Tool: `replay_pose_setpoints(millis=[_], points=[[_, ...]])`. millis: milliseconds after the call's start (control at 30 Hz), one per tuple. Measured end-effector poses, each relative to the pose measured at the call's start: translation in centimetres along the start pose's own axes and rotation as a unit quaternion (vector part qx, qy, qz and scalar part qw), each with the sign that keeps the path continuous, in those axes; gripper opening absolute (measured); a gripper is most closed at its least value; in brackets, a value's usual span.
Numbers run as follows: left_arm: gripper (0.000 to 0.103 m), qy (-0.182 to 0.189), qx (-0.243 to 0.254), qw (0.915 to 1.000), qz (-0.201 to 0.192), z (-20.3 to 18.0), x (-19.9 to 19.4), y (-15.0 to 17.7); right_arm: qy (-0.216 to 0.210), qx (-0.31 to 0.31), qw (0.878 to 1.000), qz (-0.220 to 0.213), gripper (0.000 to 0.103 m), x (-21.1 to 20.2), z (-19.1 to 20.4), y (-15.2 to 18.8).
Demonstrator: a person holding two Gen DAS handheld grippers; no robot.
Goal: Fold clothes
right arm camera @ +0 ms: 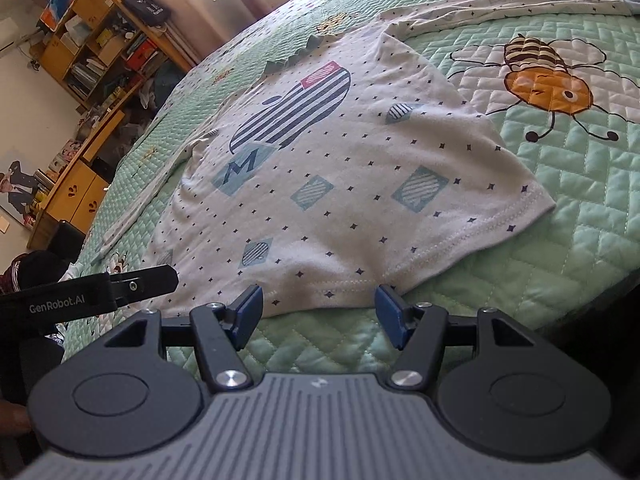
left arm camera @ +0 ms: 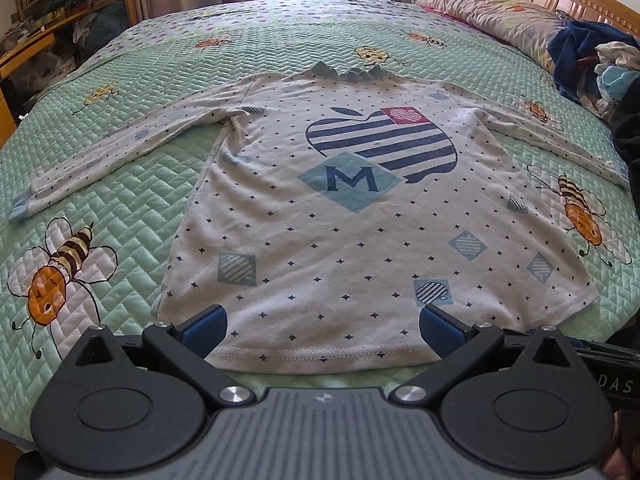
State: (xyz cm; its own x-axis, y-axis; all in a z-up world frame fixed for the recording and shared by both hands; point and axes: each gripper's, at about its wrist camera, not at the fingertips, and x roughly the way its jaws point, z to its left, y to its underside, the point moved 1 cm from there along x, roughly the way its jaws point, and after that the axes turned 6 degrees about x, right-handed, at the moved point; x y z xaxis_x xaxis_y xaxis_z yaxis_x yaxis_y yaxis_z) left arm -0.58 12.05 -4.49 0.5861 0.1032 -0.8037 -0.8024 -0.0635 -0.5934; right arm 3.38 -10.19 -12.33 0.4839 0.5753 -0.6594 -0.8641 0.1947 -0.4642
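Observation:
A white long-sleeved shirt point(left arm camera: 340, 216) with small dark dots, a striped apple print and an "M" diamond lies flat and face up on the bed, sleeves spread to both sides. My left gripper point(left arm camera: 322, 330) stands open just above the middle of the shirt's bottom hem, nothing between its blue pads. In the right wrist view the same shirt point(right arm camera: 328, 168) stretches away, and my right gripper point(right arm camera: 318, 314) is open at the hem near its right corner, pads apart and empty. The left gripper's body point(right arm camera: 100, 292) shows at the left of that view.
The bed carries a mint quilted cover point(left arm camera: 120, 220) with bee pictures. A pile of clothes point(left arm camera: 592, 64) and a pillow point(left arm camera: 492, 12) sit at the far right by the wooden headboard. Bookshelves and a desk point(right arm camera: 88, 60) stand beyond the bed's far side.

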Motion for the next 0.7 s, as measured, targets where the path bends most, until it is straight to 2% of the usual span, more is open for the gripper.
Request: replay_pose_setpoints(millis=[267,400,500,600,700], points=[[0.102,-0.004,0.004,1.0000,0.001,-0.1,0.1,0.1,0.004,-0.005,1.000,0.000,0.065,-0.5,0.6,0.1],[0.102,-0.004,0.004,1.0000,0.006,-0.1,0.5,0.1,-0.001,-0.062,0.997,-0.046,0.065,-2.1,3.2,-1.6],[0.102,-0.003,0.006,0.9999,0.008,-0.2,0.7,0.1,0.007,-0.092,0.994,-0.065,0.072,-1.6,4.8,-3.8],[0.102,-0.003,0.010,0.9999,0.010,-0.4,0.7,0.2,0.030,-0.105,0.993,-0.052,0.074,1.0,5.3,-5.6],[0.102,-0.005,0.008,0.9999,0.013,-0.1,0.9,0.3,0.062,-0.109,0.992,-0.014,0.074,4.4,4.9,-5.7]])
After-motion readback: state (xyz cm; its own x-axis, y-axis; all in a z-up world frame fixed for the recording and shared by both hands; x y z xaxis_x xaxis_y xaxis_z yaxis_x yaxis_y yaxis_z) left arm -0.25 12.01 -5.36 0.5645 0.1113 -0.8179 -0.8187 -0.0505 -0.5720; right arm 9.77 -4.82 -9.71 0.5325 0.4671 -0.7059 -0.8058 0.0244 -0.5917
